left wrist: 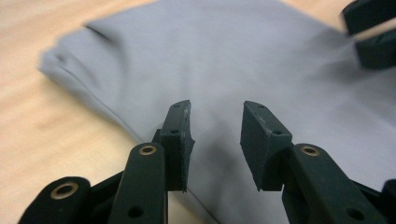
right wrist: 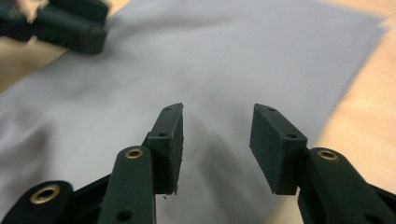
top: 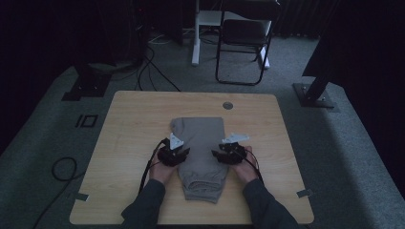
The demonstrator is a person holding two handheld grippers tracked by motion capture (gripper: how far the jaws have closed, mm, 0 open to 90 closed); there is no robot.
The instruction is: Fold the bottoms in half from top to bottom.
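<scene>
Dim room, wooden desk [top: 129,143]. Left gripper [left wrist: 215,135] and right gripper [right wrist: 215,140]: jaws spread, nothing between them, poised over the grey garment [top: 200,152]. Garment lies folded into a long strip mid-desk. Judged: lengthwise folds done; a crosswise fold probably remains.

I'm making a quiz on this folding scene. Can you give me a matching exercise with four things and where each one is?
Things:
1. left tool
2. right tool
3. folded grey garment
4. folding chair

Places:
A. on the floor beyond the table
B. at the garment's right edge
C. flat on the middle of the table
D. at the garment's left edge

Pairs: 1-D, 2-B, 3-C, 4-A
</scene>
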